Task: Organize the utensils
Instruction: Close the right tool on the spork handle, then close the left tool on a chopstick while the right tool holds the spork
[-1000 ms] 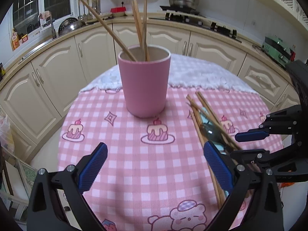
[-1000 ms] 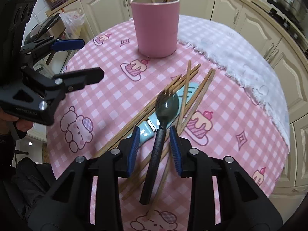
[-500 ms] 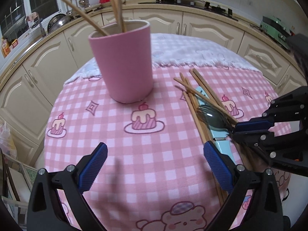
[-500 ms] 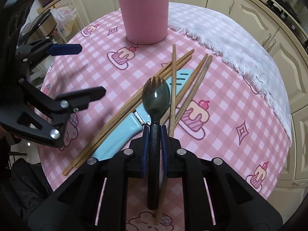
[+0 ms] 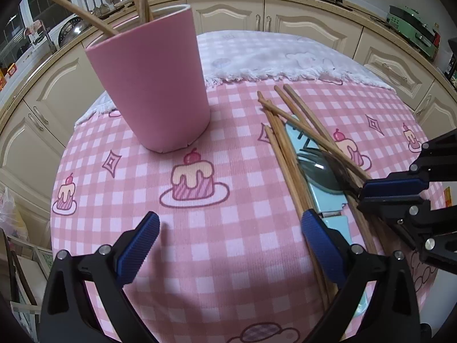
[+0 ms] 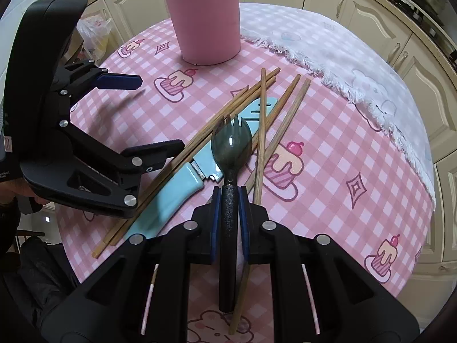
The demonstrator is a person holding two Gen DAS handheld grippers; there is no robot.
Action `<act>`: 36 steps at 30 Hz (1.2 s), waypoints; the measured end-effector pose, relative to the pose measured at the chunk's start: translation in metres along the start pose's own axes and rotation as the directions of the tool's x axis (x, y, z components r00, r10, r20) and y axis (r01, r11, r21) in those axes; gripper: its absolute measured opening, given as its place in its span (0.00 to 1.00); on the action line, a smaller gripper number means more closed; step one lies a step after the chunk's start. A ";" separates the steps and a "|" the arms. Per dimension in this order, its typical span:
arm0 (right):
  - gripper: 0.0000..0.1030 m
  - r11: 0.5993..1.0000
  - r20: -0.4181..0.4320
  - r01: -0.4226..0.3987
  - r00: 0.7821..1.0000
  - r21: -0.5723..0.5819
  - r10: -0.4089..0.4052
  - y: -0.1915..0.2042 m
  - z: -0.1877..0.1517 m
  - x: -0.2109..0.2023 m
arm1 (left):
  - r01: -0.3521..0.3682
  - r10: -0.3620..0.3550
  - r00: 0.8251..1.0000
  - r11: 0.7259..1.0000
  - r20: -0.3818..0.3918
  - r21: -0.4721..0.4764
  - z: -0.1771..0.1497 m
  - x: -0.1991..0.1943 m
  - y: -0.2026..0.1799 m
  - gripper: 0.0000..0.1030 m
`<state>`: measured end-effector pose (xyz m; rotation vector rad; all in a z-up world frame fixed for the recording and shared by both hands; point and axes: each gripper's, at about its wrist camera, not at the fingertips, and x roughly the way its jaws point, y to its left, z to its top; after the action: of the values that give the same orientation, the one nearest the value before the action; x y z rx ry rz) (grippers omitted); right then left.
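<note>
One round tabletop [image 6: 328,148] under a pink checked cloth carried everything, with a white fringed towel [image 6: 337,54] draped over its far side. Toward the back stood the pink cup [image 6: 205,20], upright, with a few wooden sticks already leaning inside it. Nearer the front lay the loose pile: a light-blue knife [image 6: 182,188], several chopsticks [image 6: 288,108] fanned across its blade, and on top of them a dark green spork [image 6: 231,143] with its tines pointing toward the cup.

The step in hand was the pick-up of the spork. The right gripper [image 6: 230,200] had its fingers just finished closing and was clamped on the spork's black textured handle, while the bowl appeared to rest on the knife and chopsticks, so the lift looked not yet begun. The left gripper [image 5: 228,245] hung low over bare cloth in front of the cup, its fingers wide apart and holding nothing; its right finger [image 5: 320,243] sat close beside the knife and chopsticks.

The next move probably called for a straight lift of the spork, high enough to clear the chopsticks without dragging them, then a carry to the cup and a turn to drop it in among the sticks. The cup was tall and light-looking, so the free left gripper might have had to steady it.
</note>
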<state>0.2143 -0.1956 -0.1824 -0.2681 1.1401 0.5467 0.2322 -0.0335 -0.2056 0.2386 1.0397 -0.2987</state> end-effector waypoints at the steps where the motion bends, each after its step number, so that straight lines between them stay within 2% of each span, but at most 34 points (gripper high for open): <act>1: 0.12 1.000 0.000 0.000 1.000 0.000 0.000 0.000 0.000 0.000 | -0.003 0.003 1.000 1.000 -0.003 0.001 0.001 0.000 -0.001 0.95; 6: 0.12 1.000 0.000 -0.001 1.000 -0.001 0.001 -0.001 0.000 -0.001 | -0.022 0.022 1.000 1.000 -0.014 0.011 0.007 0.002 -0.008 0.95; 9: 0.12 1.000 0.000 -0.001 1.000 -0.002 0.001 -0.001 -0.001 -0.001 | -0.049 0.051 0.998 0.996 -0.024 0.069 0.009 0.008 -0.024 0.94; 12: 0.12 1.000 -0.001 -0.001 1.000 0.000 0.001 -0.001 0.000 0.000 | -0.034 0.035 0.999 0.998 -0.023 0.056 0.014 0.011 -0.024 0.92; 14: 0.12 1.000 -0.004 -0.001 1.000 0.004 0.001 0.001 0.001 0.000 | -0.002 0.003 1.000 0.999 -0.027 0.036 0.017 0.011 -0.023 0.80; 17: 0.12 1.000 -0.007 0.004 1.000 0.003 -0.004 0.002 0.002 -0.001 | 0.014 -0.012 1.000 0.999 -0.026 0.052 0.020 0.011 -0.028 0.69; 22: 0.13 1.000 -0.011 0.018 1.000 -0.005 -0.018 0.005 0.009 0.000 | 0.025 -0.020 0.999 0.995 -0.045 0.093 0.025 0.012 -0.031 0.63; 24: 0.13 1.000 -0.023 0.027 0.999 -0.010 -0.027 0.006 0.013 0.005 | 0.050 -0.045 0.997 0.994 -0.057 0.098 0.028 0.015 -0.031 0.56; 27: 0.12 0.999 -0.033 0.032 0.999 -0.007 -0.032 0.007 0.018 0.010 | 0.094 -0.087 0.994 0.990 -0.073 0.102 0.032 0.016 -0.032 0.37; 29: 0.12 0.999 -0.041 0.039 0.998 -0.017 -0.039 0.008 0.019 0.012 | 0.093 -0.085 0.994 0.989 -0.074 0.117 0.033 0.016 -0.031 0.12; 32: 0.11 0.999 -0.040 0.032 0.999 -0.023 -0.033 0.009 0.019 0.013 | 0.097 -0.088 0.993 0.985 -0.073 0.140 0.027 0.013 -0.029 0.05; 36: 0.11 1.000 0.001 0.001 1.000 0.021 -0.002 -0.001 0.011 0.004 | 0.102 -0.095 0.994 0.988 -0.059 0.117 0.019 0.005 -0.017 0.05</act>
<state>0.2247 -0.1898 -0.1819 -0.2508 1.1442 0.5333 0.2439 -0.0565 -0.2020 0.3051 1.0890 -0.4473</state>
